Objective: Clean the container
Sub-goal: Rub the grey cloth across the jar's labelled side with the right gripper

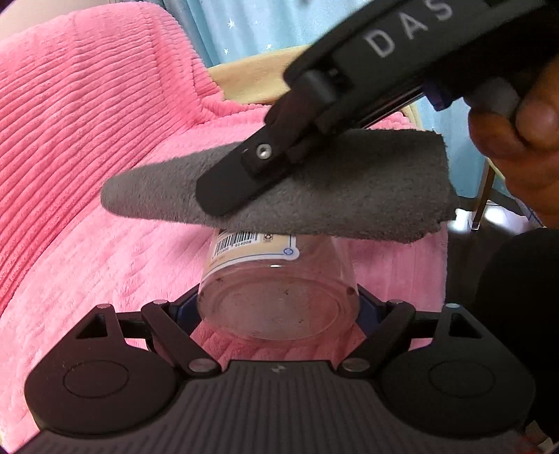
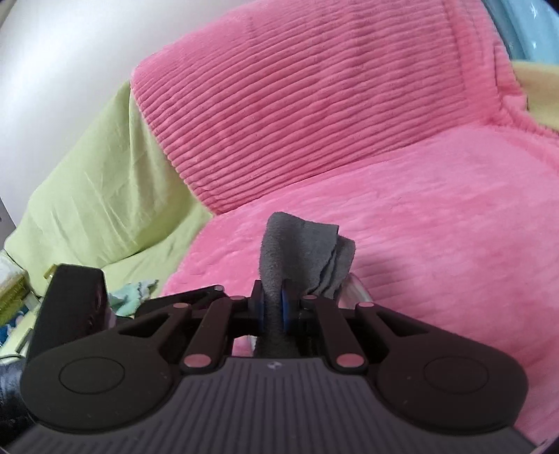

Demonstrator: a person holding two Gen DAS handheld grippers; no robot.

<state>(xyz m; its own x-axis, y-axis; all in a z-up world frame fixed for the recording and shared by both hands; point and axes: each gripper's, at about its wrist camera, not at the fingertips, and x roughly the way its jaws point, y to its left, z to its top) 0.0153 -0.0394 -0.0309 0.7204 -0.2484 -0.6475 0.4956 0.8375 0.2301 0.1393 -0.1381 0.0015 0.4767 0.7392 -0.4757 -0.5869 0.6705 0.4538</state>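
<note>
A clear plastic jar (image 1: 279, 297) with a barcode label (image 1: 251, 244) and dirty specks on its base lies between the fingers of my left gripper (image 1: 277, 307), which is shut on it. My right gripper (image 1: 223, 188) comes in from the upper right, shut on a folded grey cloth (image 1: 314, 188) that rests across the top of the jar. In the right wrist view the right gripper (image 2: 276, 307) pinches the grey cloth (image 2: 304, 251), and a sliver of the jar (image 2: 356, 286) shows just behind it.
A pink ribbed blanket (image 1: 87, 139) covers the couch seat and back (image 2: 314, 104) under everything. A green sheet (image 2: 91, 202) lies at the left. A blue starred curtain (image 1: 251, 24) hangs behind. A hand (image 1: 517, 146) holds the right gripper.
</note>
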